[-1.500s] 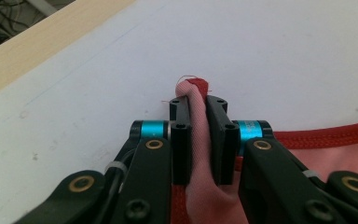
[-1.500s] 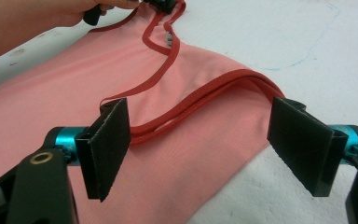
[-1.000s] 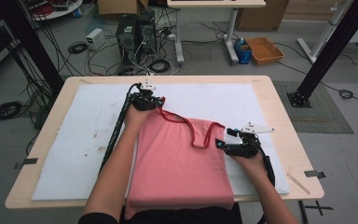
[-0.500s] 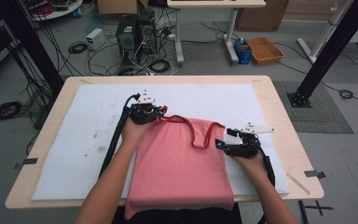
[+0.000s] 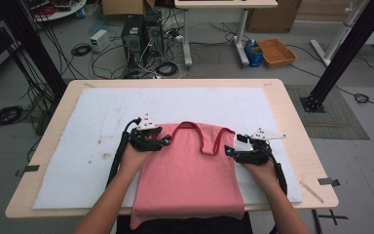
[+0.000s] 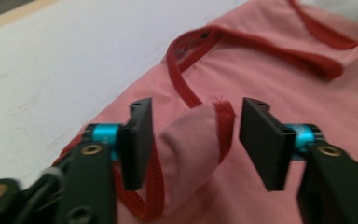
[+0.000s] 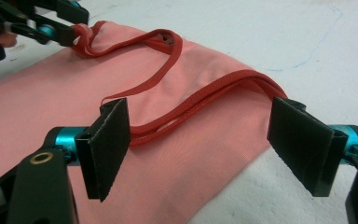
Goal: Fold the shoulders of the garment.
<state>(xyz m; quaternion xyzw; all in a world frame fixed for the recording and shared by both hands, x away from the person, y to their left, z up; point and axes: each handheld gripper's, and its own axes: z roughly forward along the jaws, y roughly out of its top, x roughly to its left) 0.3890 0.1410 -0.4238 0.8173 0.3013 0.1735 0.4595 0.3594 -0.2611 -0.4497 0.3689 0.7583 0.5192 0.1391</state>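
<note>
Pink garment point(image 5: 190, 170): lying flat on the white mat point(image 5: 78, 146), its hem hanging over the table's near edge. Left gripper point(image 5: 163, 142): jaws just opening, standing apart around a bunched strap corner. Right gripper point(image 5: 230, 152): jaws gaping wide over the red-trimmed strap point(image 7: 205, 105), not pressing it

Each bare-forearmed hand carries a black, angular handheld gripper: the left gripper point(image 5: 167, 142) and the right gripper point(image 5: 229, 151) both wear a pale grey three-cornered plate on top and trail a thick black cable back along the arm. Up close, the fingers point(image 6: 137, 135) are flat, black rectangular pads mounted on bright blue anodised metal collars. The black link arms beneath them carry brass-coloured ringed screw holes.
</note>
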